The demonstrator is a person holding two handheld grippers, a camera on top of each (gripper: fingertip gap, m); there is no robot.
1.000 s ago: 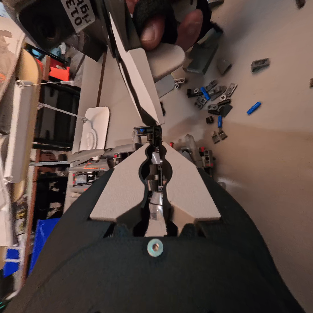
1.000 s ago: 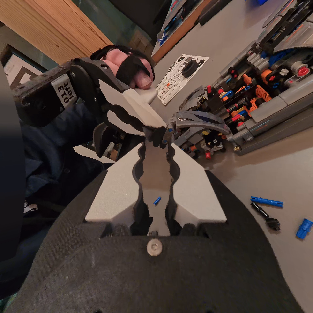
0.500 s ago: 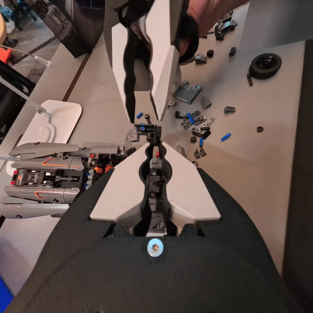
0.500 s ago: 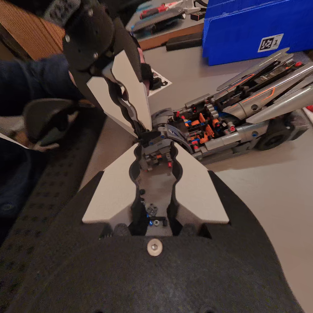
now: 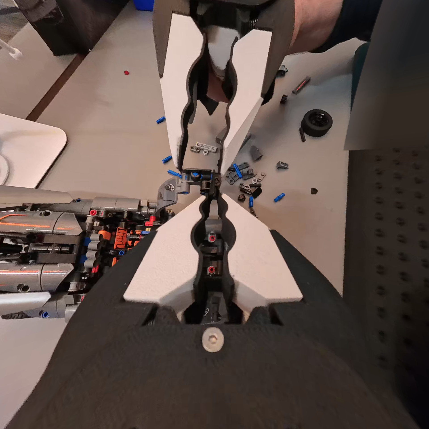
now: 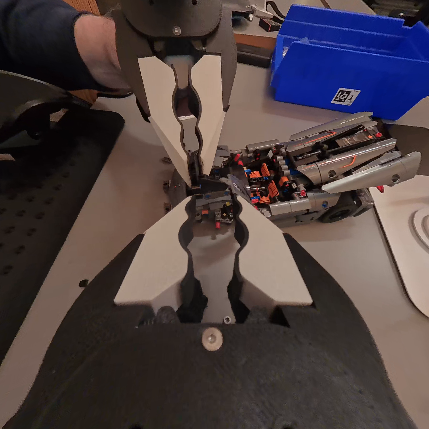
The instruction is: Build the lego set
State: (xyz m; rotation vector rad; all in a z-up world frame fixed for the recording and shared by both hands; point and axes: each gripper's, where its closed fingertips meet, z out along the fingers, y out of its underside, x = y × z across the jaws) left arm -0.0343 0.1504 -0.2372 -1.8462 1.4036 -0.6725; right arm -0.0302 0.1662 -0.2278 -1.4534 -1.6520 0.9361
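A grey, black and orange lego car [image 5: 58, 232] lies on the table, also in the right wrist view [image 6: 325, 167]. My left gripper [image 5: 211, 197] is shut on a thin black part of the car's front section [image 5: 197, 177]. It comes in from the top in the right wrist view [image 6: 196, 180]. My right gripper [image 6: 212, 199] faces it head-on. Its fingertips sit tight on either side of the same front section [image 6: 214, 202], with a wider gap. It enters from the top in the left wrist view [image 5: 199, 170].
Loose small lego pieces [image 5: 246, 178] and a black wheel [image 5: 316, 122] lie behind the car's nose. A blue bin [image 6: 348, 65] stands behind the car. A white pad [image 6: 406, 243] lies to the right. A black perforated mat [image 6: 46, 185] lies to the left. My left and right fingertips are right by each other. My right gripper's tips are some 20 cm from the black wheel [image 5: 316, 122].
Both views have swung round and the grippers now face each other straight on. The right gripper's tips have come down onto the front section. The left stays shut on it.
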